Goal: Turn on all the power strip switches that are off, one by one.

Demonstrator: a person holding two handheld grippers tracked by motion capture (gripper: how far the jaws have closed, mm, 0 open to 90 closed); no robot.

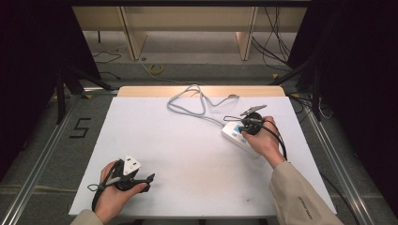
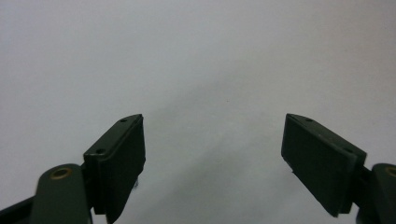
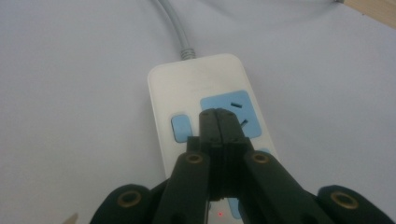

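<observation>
table: white top (image 1: 187,140) | floor: black "5" mark (image 1: 80,127), yellow cable coil (image 1: 156,69) | wooden bench legs (image 1: 133,35)

- We see a white counter (image 1: 187,154) with a pale wooden strip along its far edge.
- Beyond the counter lies grey floor (image 1: 187,70) strewn with cables (image 1: 277,44), then light wooden panels (image 1: 187,18).
- Left of the counter, a "5" (image 1: 80,127) marks the floor.
- Black curtains (image 1: 33,70) flank both sides.
</observation>
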